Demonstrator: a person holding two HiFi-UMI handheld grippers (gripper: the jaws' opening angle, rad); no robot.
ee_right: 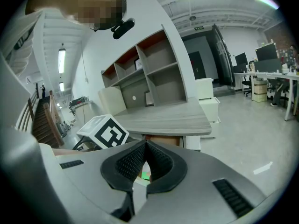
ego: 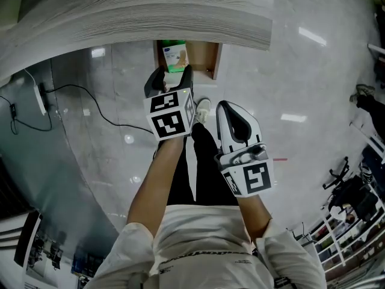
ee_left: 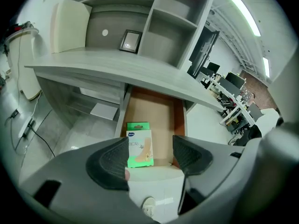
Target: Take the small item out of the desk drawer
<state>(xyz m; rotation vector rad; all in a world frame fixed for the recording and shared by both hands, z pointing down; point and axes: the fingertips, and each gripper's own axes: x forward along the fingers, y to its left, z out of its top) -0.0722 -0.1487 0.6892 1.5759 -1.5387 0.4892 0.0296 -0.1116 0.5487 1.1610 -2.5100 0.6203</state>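
Note:
The desk drawer (ego: 206, 56) stands pulled out under the grey desktop (ego: 138, 17). A small green-and-white packet (ego: 175, 56) lies flat in it, at the front left of the wooden bottom (ee_left: 161, 115). My left gripper (ego: 171, 77) hangs just above the drawer's front edge, open, and points steeply down. In the left gripper view the packet (ee_left: 139, 144) shows between the two pads, which do not touch it. My right gripper (ego: 231, 108) is held lower and to the right of the drawer; its tips (ee_right: 145, 143) meet with nothing between them.
The drawer's white front panel (ee_left: 154, 190) lies right under the left jaws. A shelf unit (ee_left: 154, 27) with a picture frame (ee_left: 130, 41) stands on the desk. A black cable (ego: 90, 104) runs over the glossy floor. The person's legs and shoe (ego: 203, 108) are below the drawer. Office desks (ee_left: 229, 90) stand far right.

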